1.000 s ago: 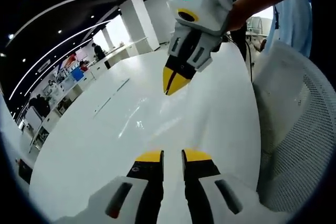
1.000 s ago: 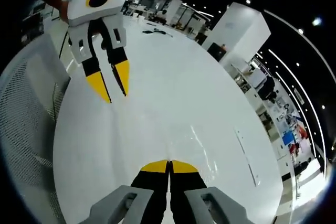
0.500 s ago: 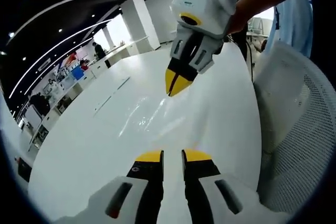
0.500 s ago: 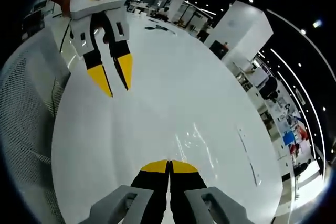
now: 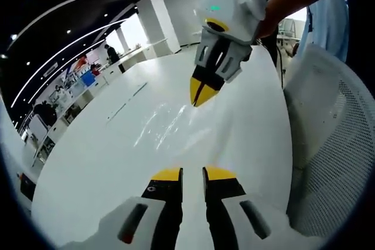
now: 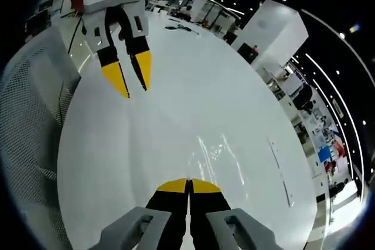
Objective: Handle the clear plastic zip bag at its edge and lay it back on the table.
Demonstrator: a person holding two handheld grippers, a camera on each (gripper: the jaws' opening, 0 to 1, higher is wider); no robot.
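clear zip bag pinched at its edge over the white worktop

left gripper view: the left hand-held gripper (image 5: 193, 173) has its yellow-tipped jaws slightly parted, holding nothing. ahead, the right hand-held gripper (image 5: 201, 93) is pressed together on the edge of the clear plastic zip bag (image 5: 167, 126), which glints on the worktop (image 5: 88, 168). a white mesh chair (image 5: 334, 162) stands beside.

right gripper view: the right hand-held gripper (image 6: 188, 185) jaws meet, with the bag (image 6: 214, 156) just ahead. the left hand-held gripper (image 6: 133, 75) hangs spread above the worktop (image 6: 193, 92).

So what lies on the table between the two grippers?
The clear bag lies there, seen as glints on the white table in both views, nearer the right gripper than the left gripper. The rest is bare.
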